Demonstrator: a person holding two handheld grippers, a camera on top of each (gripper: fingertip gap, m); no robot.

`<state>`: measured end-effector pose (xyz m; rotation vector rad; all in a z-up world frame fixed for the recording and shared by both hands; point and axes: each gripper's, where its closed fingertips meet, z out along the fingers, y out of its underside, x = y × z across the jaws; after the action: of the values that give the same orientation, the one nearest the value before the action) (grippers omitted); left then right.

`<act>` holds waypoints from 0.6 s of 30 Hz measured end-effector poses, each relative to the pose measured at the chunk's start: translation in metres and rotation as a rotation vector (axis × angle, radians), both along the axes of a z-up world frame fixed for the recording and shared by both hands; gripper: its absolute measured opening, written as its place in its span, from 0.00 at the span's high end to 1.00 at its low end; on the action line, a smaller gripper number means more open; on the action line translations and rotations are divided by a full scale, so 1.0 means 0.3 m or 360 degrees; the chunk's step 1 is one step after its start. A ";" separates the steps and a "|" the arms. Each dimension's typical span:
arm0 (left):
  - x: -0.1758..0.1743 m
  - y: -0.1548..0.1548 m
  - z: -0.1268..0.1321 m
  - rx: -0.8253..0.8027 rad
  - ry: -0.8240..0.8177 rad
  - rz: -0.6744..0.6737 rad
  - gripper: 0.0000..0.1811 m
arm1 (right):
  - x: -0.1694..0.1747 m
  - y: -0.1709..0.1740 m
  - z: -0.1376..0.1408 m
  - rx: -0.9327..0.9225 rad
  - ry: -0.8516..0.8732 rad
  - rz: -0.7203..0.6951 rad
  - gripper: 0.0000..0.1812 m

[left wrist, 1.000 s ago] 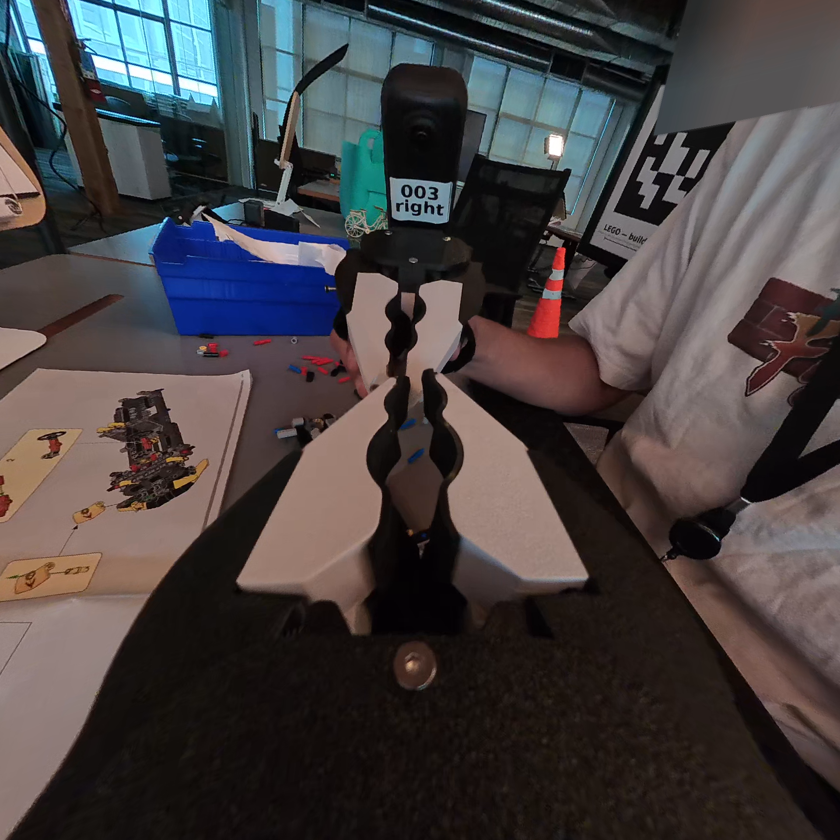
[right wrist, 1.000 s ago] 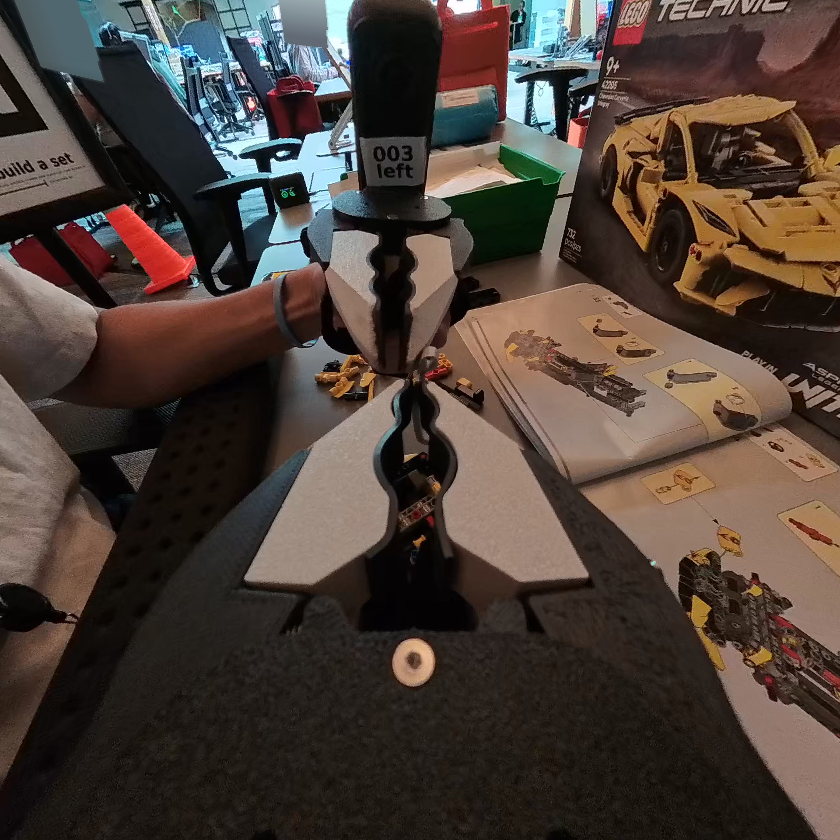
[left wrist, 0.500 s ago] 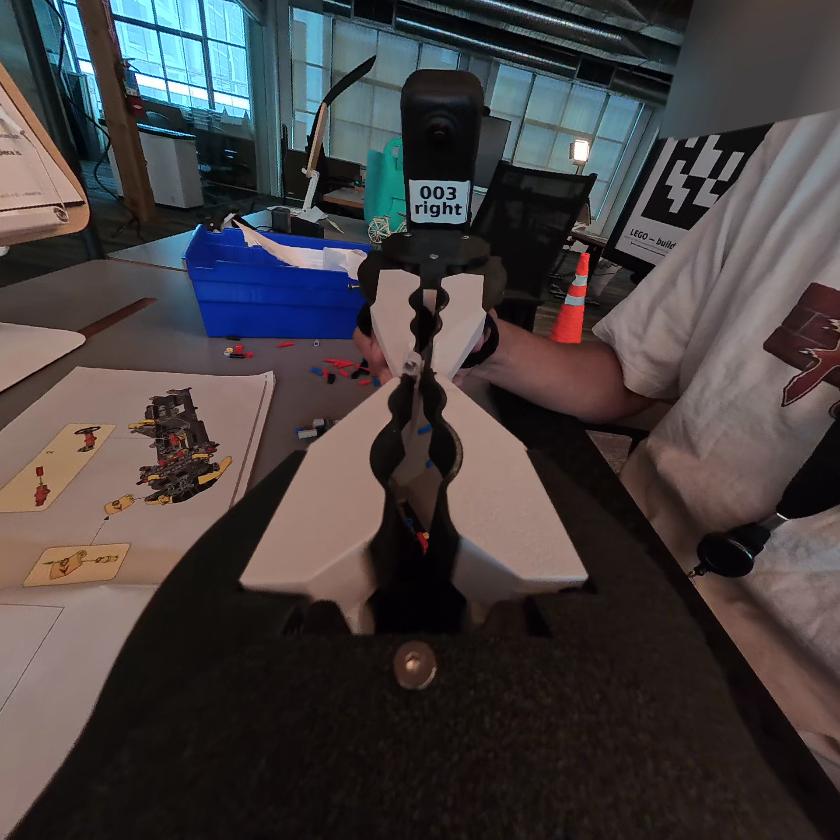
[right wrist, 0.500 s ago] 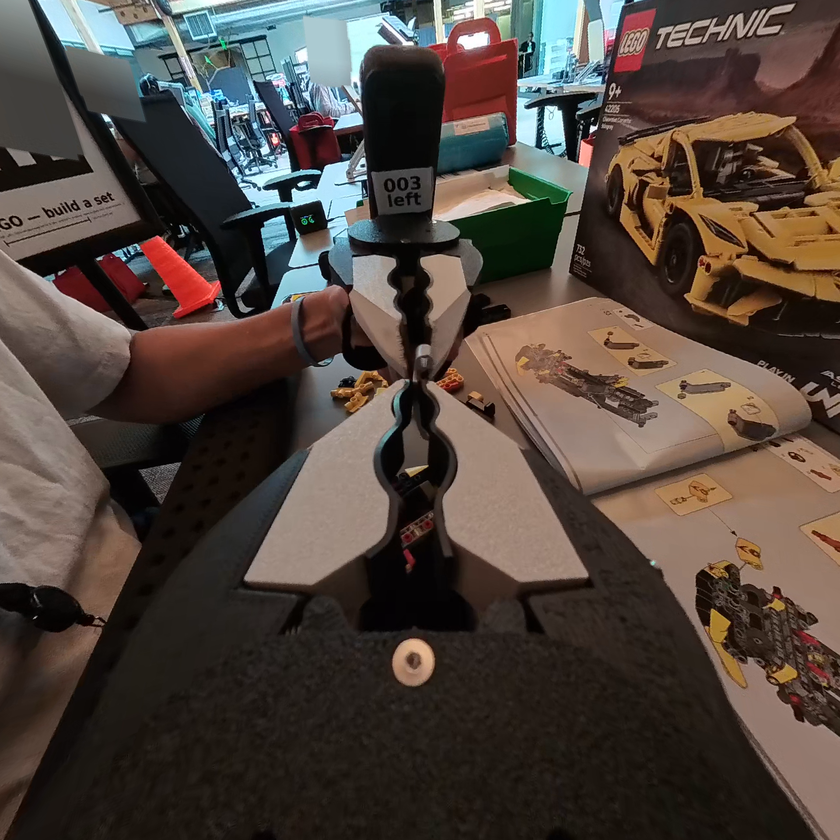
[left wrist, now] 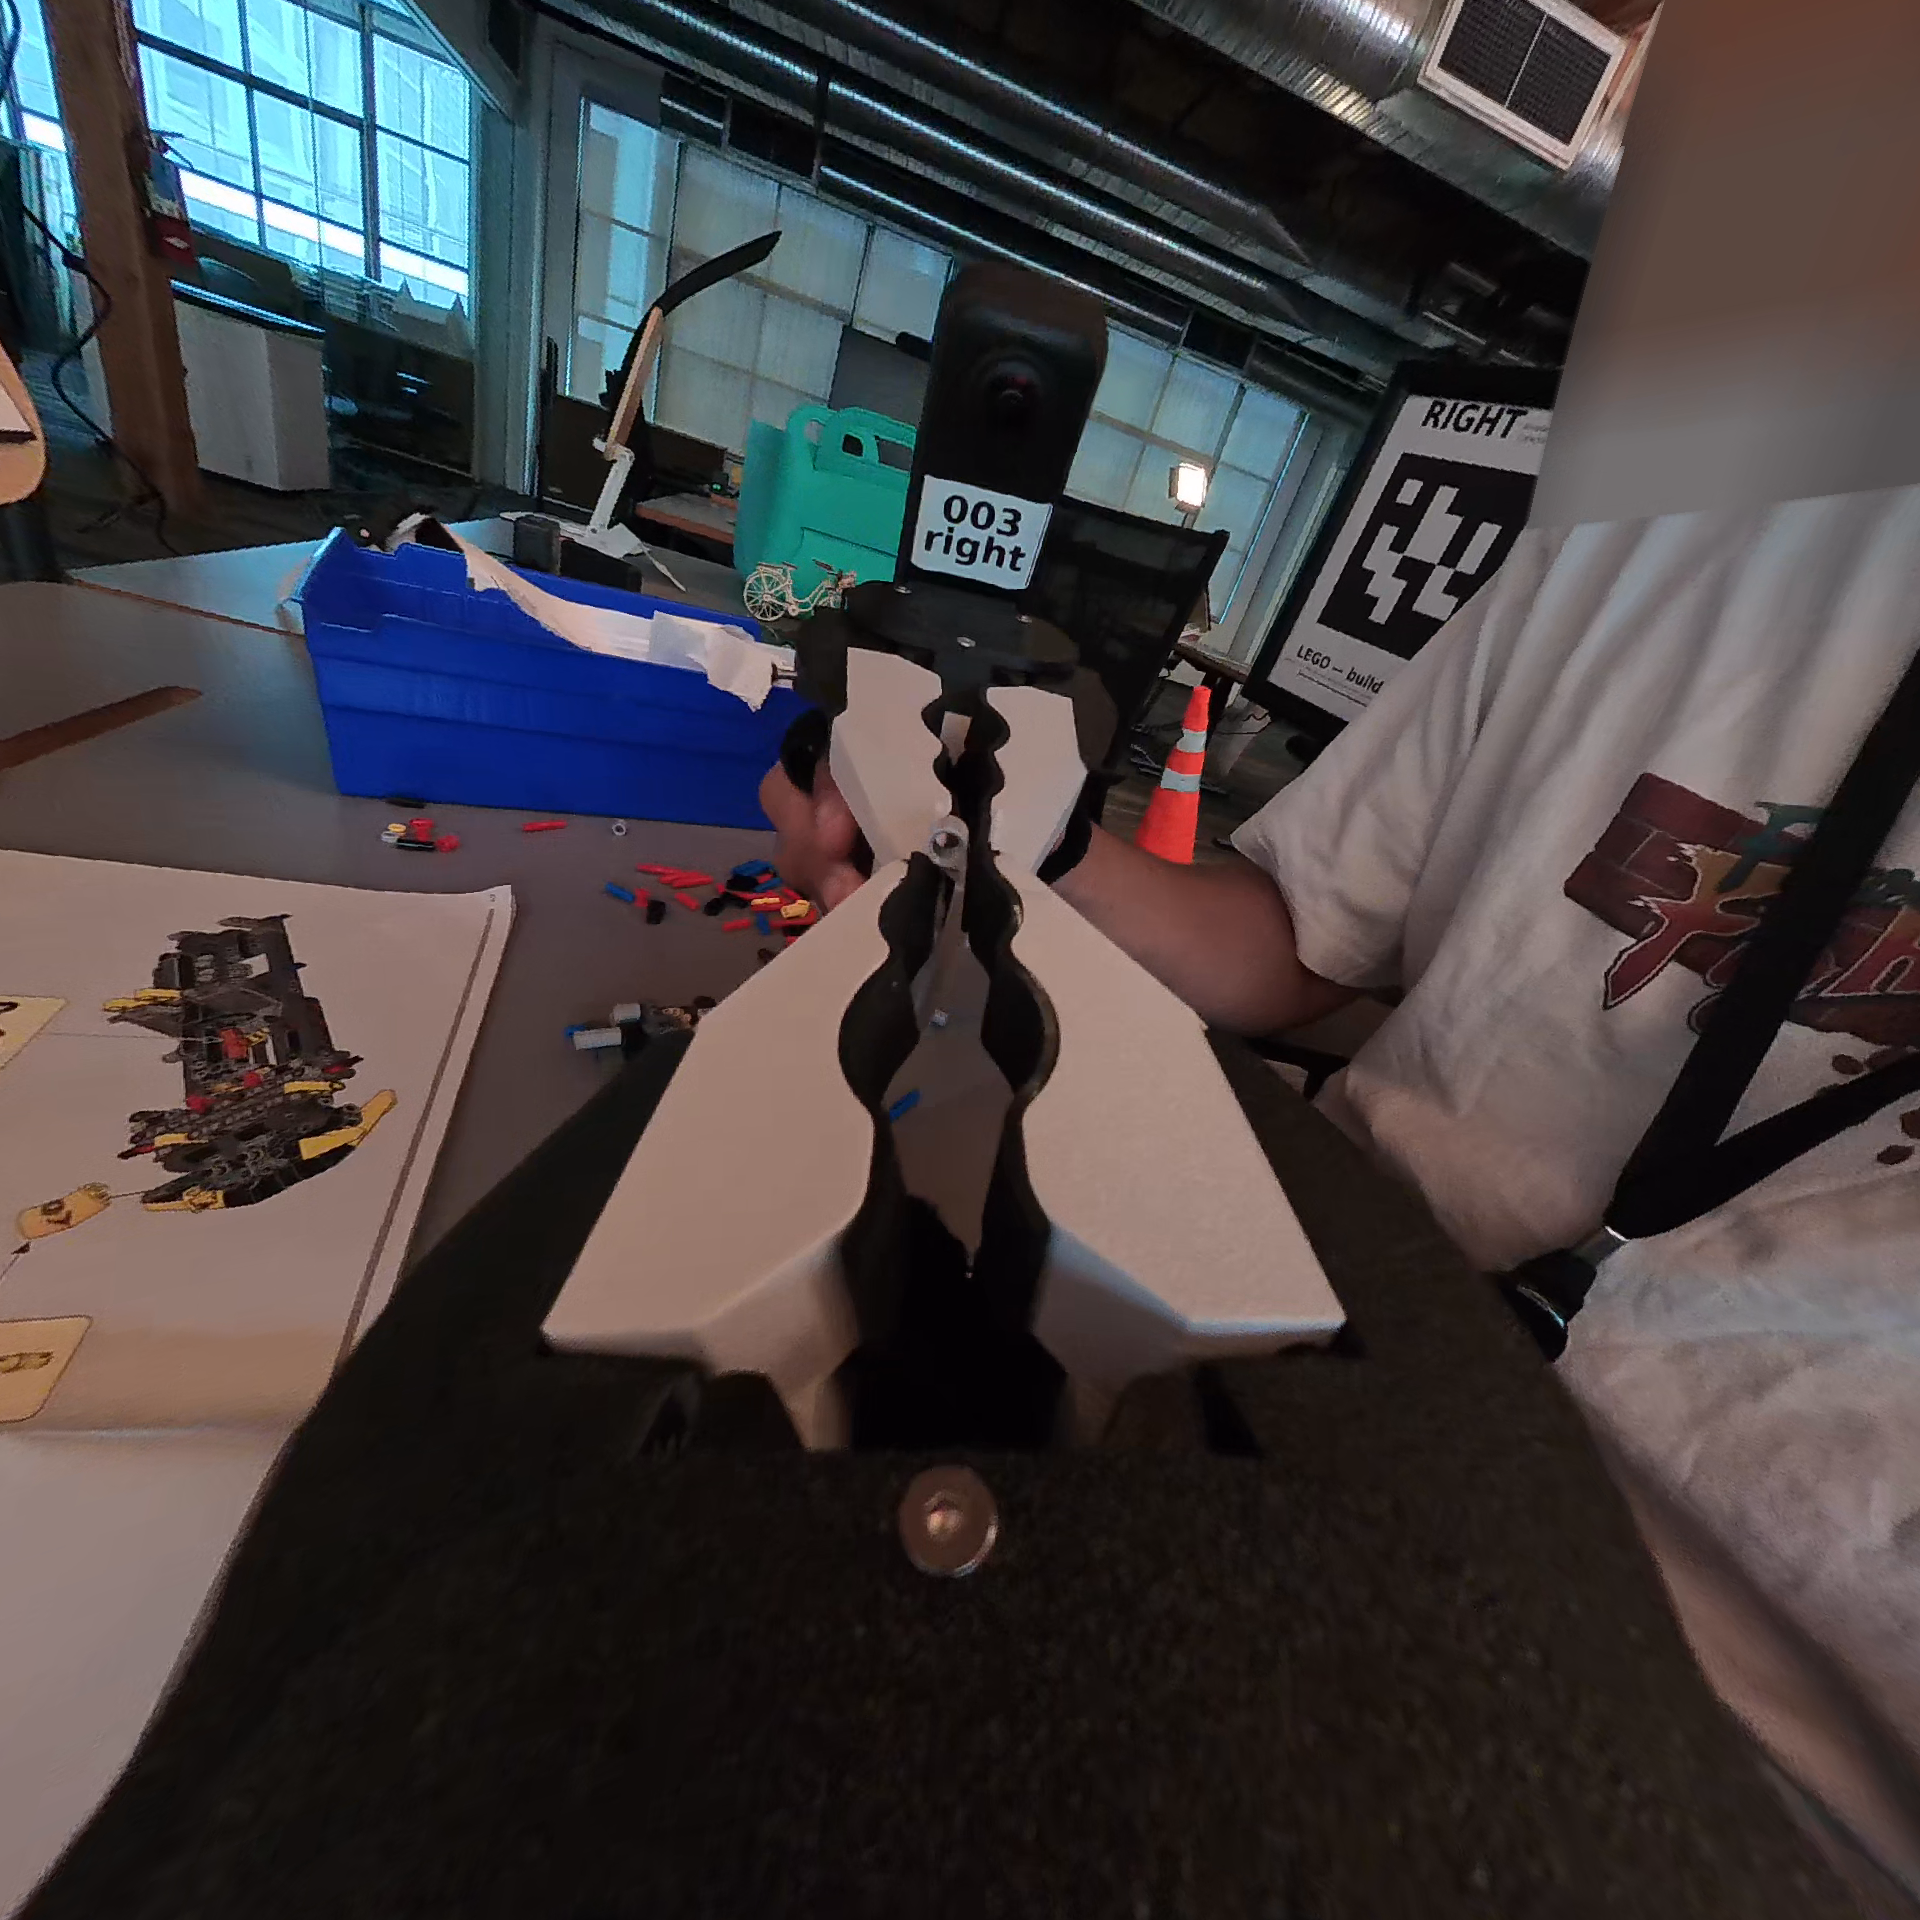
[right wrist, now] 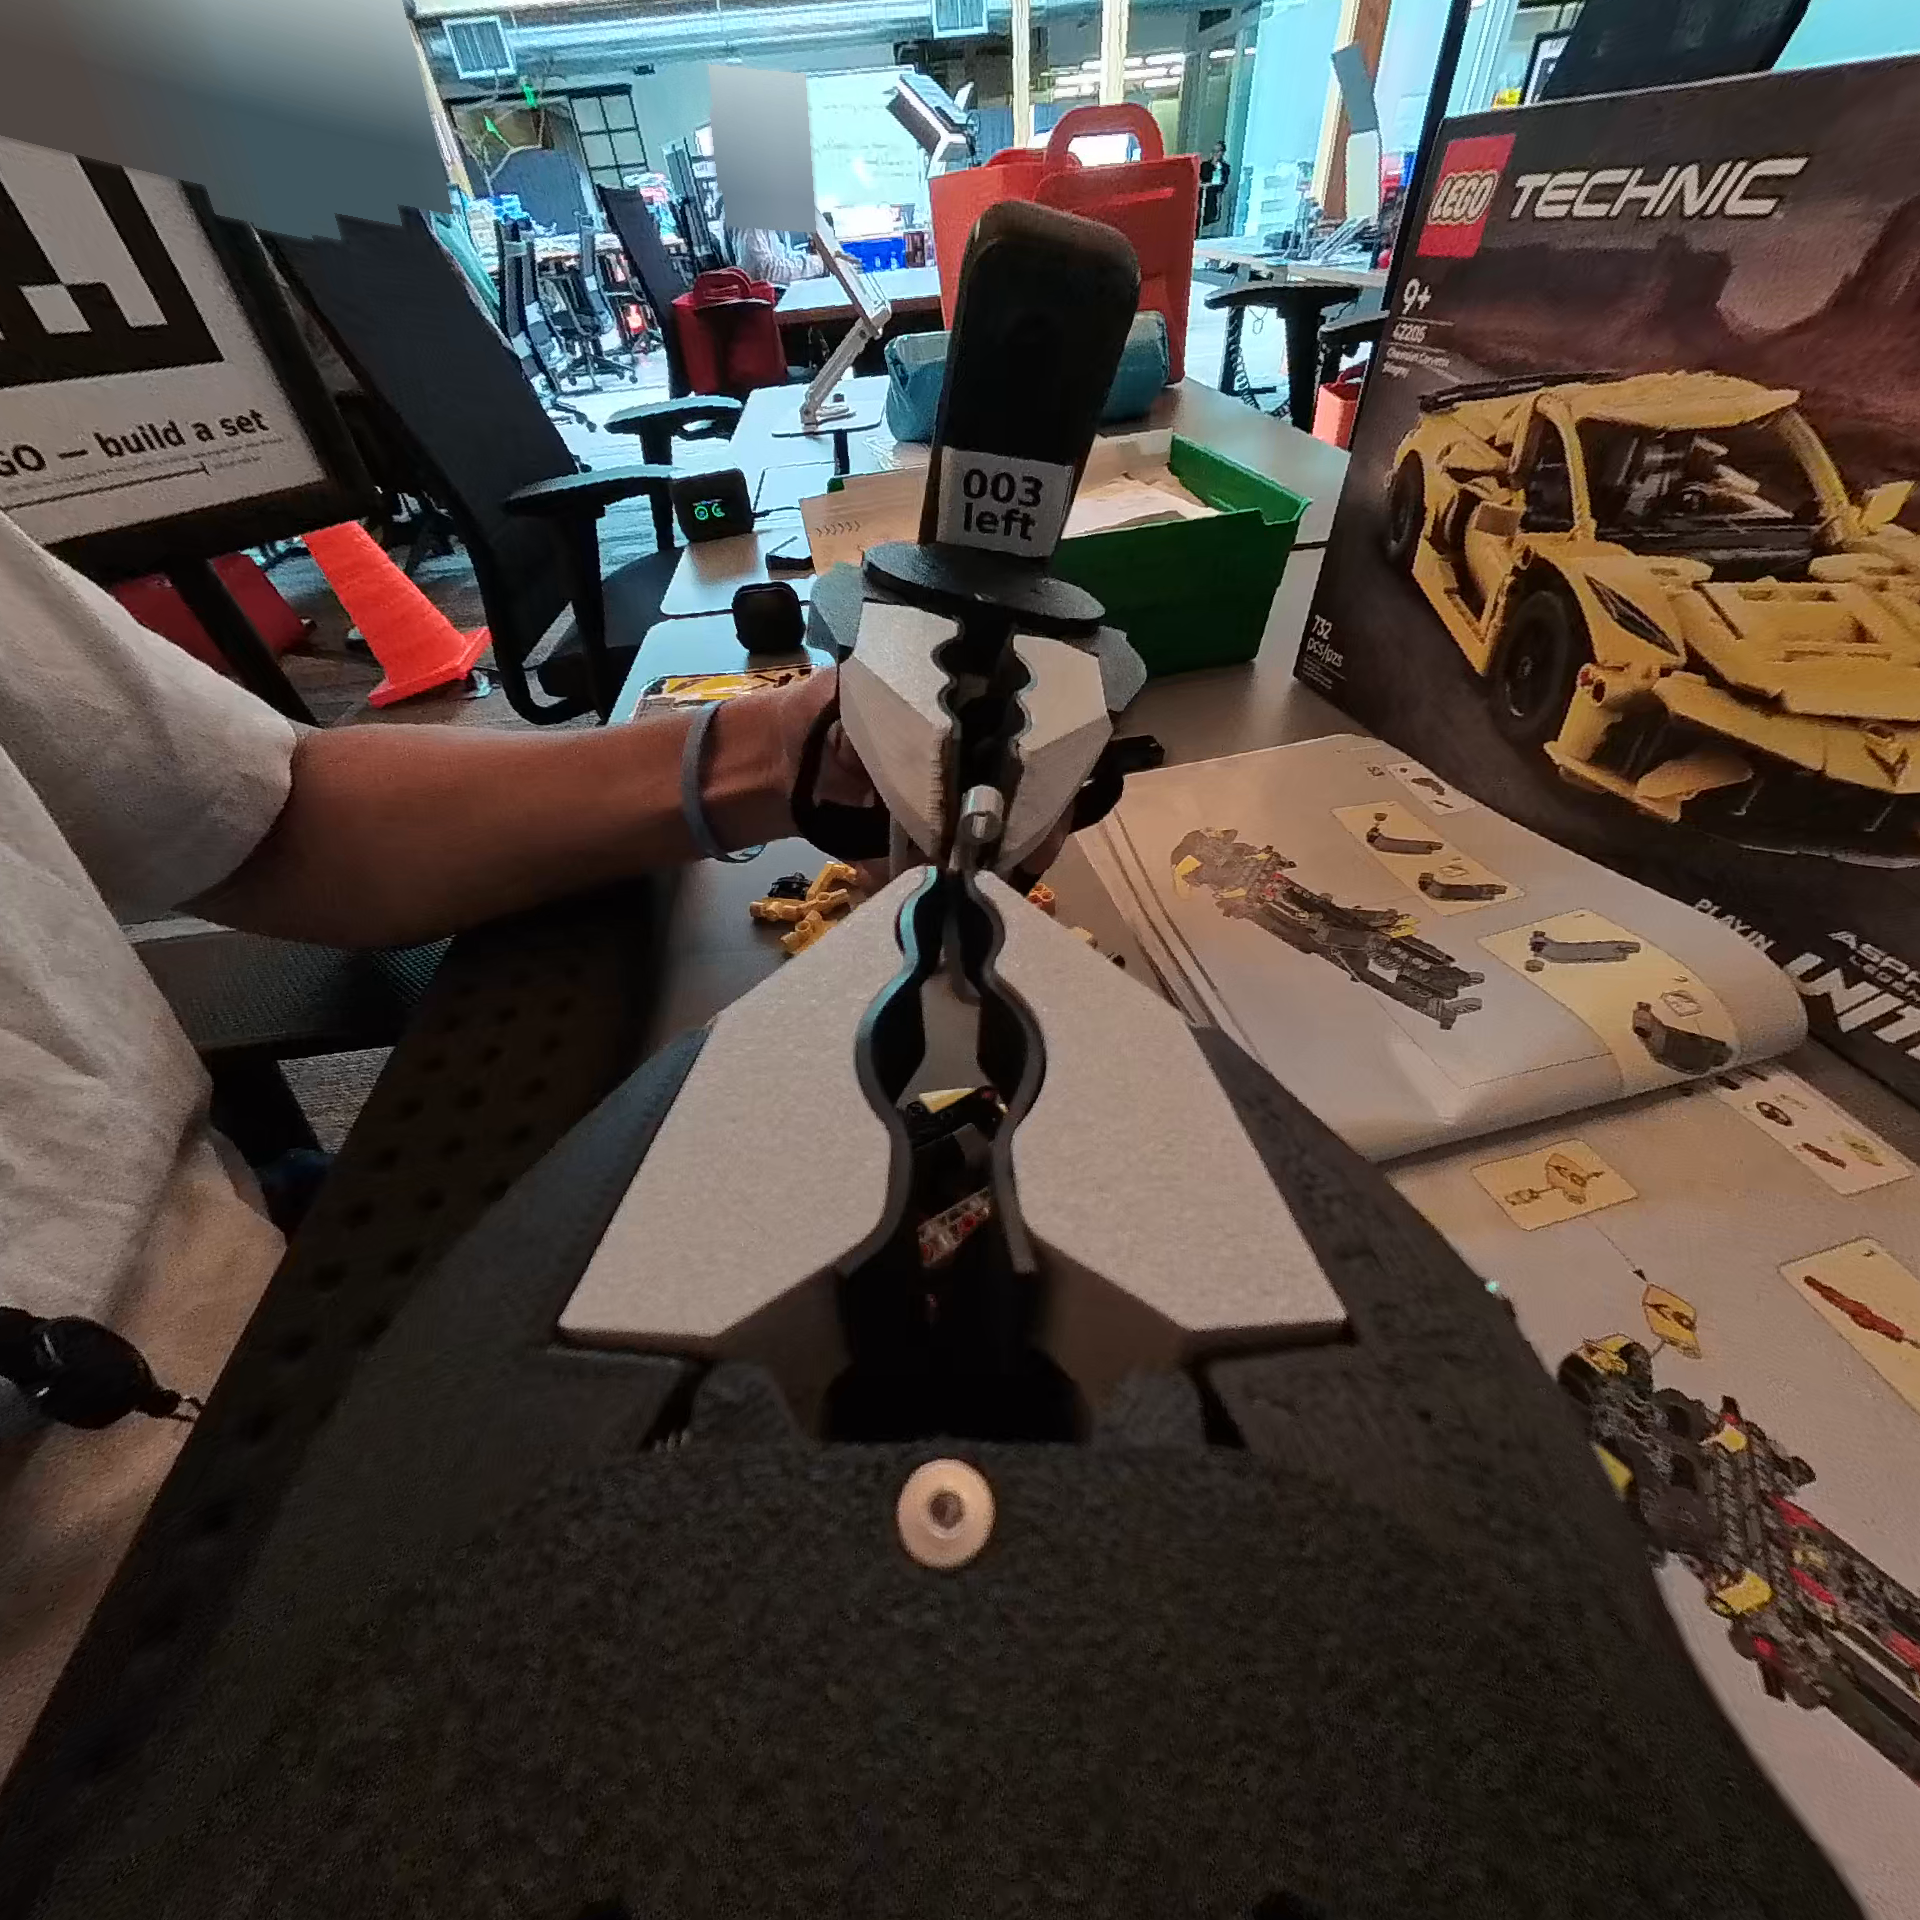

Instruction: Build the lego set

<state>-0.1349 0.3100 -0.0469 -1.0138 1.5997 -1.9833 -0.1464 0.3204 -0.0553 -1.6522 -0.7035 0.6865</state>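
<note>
My left gripper [left wrist: 948, 878] and right gripper [right wrist: 951, 883] are held above the grey table [left wrist: 208, 790], pointing at each other tip to tip. The right gripper is shut on a small grey Lego piece [right wrist: 977, 810]. The piece has a thin stem between the right gripper's tips and a round end with a hole [left wrist: 948, 840]. The left gripper is shut, and its tips touch the round end. I cannot tell whether it grips the piece. The left gripper also shows in the right wrist view [right wrist: 961, 847], held by a hand.
An open instruction booklet [left wrist: 239, 1060] [right wrist: 1403, 935] lies on the table. Loose red, blue and black pieces [left wrist: 717, 894] lie before a blue bin [left wrist: 520, 707]. Yellow pieces [right wrist: 810, 904], a green bin [right wrist: 1195, 582] and the Lego box [right wrist: 1621, 520] are on the other side. A person's torso [left wrist: 1662, 935] is close.
Both grippers have moved closer together and tilted upward. The grey piece in the right gripper now sits against the left gripper's tips. Both stayed shut.
</note>
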 end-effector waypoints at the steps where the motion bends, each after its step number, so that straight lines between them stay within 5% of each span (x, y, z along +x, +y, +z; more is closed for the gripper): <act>1: 0.002 0.004 -0.001 0.0003 0.0006 0.0010 0.98 | 0.002 0.004 0.000 -0.0002 0.0008 -0.0014 0.99; 5: -0.013 0.026 -0.011 0.0064 0.0035 0.0054 0.99 | 0.018 0.013 -0.004 0.0011 -0.0002 -0.0065 0.97; 10: -0.119 0.222 0.069 0.0008 -0.0090 0.0423 0.99 | 0.084 0.043 -0.001 0.0006 0.0040 -0.0198 0.98; 18: -0.247 0.489 -0.068 -0.0099 0.0165 0.1020 0.99 | 0.198 0.088 -0.030 -0.0040 0.0010 -0.0388 0.98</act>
<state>-0.2089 0.4566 -0.0674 -1.4496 1.0673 -1.5595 -0.0871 0.3468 -0.0642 -1.7234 -0.4801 0.5269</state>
